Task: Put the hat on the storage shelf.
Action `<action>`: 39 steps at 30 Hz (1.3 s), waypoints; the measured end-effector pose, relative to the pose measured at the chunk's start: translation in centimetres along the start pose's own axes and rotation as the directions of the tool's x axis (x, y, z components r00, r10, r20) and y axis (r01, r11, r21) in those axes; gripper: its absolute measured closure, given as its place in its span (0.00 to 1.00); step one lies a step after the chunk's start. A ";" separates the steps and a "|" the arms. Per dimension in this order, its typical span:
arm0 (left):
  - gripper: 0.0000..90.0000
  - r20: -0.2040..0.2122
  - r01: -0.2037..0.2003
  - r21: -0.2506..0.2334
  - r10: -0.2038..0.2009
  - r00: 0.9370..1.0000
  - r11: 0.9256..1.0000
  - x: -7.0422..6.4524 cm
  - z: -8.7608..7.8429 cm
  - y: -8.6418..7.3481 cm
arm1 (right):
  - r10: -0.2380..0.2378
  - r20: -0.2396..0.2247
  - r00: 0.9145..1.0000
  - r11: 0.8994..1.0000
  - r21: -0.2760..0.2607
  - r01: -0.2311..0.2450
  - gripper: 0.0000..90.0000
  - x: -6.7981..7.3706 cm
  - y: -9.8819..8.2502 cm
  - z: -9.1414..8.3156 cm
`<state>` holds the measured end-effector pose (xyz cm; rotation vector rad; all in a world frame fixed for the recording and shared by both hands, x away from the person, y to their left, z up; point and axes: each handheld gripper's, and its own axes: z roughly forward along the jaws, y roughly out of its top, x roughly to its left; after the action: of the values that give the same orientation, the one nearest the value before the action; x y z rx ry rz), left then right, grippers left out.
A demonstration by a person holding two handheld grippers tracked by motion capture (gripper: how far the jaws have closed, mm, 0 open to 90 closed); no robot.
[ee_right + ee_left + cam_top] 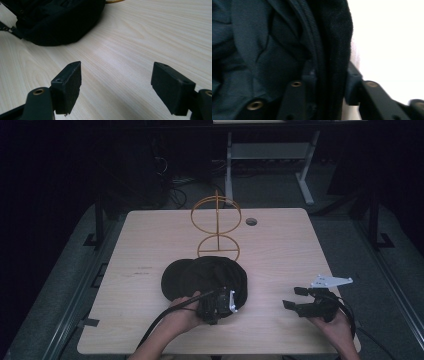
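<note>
A black hat (202, 276) is laid on the wooden table (280, 245), just in front of a gold wire stand (217, 227). Its near edge (334, 50) is pinched between the closed jaws of the left gripper (220, 304). The right gripper (296, 299) is held open over bare table, well apart from the hat, with nothing between its jaws.

A pale wood-grain bench (150, 250) stands on grey carpeted floor (55, 285) in a dim room. Beyond it, a white-legged desk (305, 182) stands among dark cables (175, 195).
</note>
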<state>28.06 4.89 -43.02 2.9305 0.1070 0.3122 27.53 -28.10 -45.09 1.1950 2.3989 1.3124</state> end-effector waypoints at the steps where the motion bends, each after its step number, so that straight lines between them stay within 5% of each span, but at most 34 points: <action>1: 0.81 -0.006 -0.001 -0.004 0.001 1.000 1.000 0.1 -0.1 0.0 | 0.004 0.001 1.000 1.000 0.000 -0.004 0.27 0.0 0.0 0.0; 4: 0.84 -0.025 -0.008 -0.020 0.007 1.000 1.000 0.1 -0.1 0.1 | 0.005 0.001 1.000 1.000 -0.001 -0.005 0.27 0.1 0.1 0.0; 8: 0.85 0.004 0.018 -0.078 -0.018 1.000 0.997 0.4 -0.5 -0.2 | -0.002 0.003 1.000 1.000 -0.001 0.002 0.27 0.1 0.1 0.1; 10: 0.85 0.015 0.040 -0.133 -0.039 0.999 0.990 0.6 -1.1 -0.5 | -0.001 0.004 1.000 1.000 -0.005 0.001 0.27 0.2 0.1 0.0; 13: 0.85 0.045 0.085 -0.235 -0.076 0.996 0.968 1.0 -2.3 -1.0 | 0.001 0.005 1.000 1.000 -0.011 -0.001 0.27 0.3 0.2 -0.1; 19: 0.85 0.145 0.150 -0.426 -0.097 0.985 0.892 1.7 -5.0 -2.2 | -0.006 0.000 1.000 1.000 -0.023 0.006 0.26 0.7 0.6 -0.1; 20: 0.85 0.166 0.173 -0.454 -0.108 0.980 0.874 1.7 -5.2 -2.4 | -0.013 0.003 1.000 0.999 -0.033 0.013 0.26 0.9 0.8 -0.2; 22: 0.85 0.187 0.176 -0.480 -0.096 0.978 0.859 1.9 -5.7 -2.8 | -0.006 0.000 1.000 0.998 -0.056 0.006 0.26 1.1 1.1 -0.5; 24: 0.85 0.215 0.200 -0.517 -0.100 0.971 0.832 2.0 -6.2 -3.2 | -0.003 -0.003 1.000 0.997 -0.077 0.003 0.25 1.3 1.4 -0.8; 25: 0.85 0.225 0.207 -0.528 -0.099 0.969 0.824 2.1 -6.4 -3.4 | -0.003 -0.008 1.000 0.996 -0.087 0.003 0.25 1.5 1.5 -0.9; 32: 0.85 0.323 0.282 -0.626 -0.088 0.942 0.727 3.2 -8.2 -4.5 | -0.027 -0.083 0.996 0.985 -0.171 0.013 0.24 2.7 2.8 -1.8; 37: 0.85 0.342 0.290 -0.667 -0.063 0.937 0.686 3.5 -9.2 -4.3 | -0.052 -0.128 0.990 0.976 -0.216 0.023 0.23 3.7 3.9 -2.3; 39: 0.85 0.340 0.281 -0.674 -0.051 0.939 0.683 3.5 -9.6 -4.0 | -0.066 -0.140 0.988 0.972 -0.235 0.032 0.23 4.2 4.4 -2.4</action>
<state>29.21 10.87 -33.94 2.1193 0.1658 -0.1125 26.11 -25.37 -39.41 1.0014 2.2723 1.6640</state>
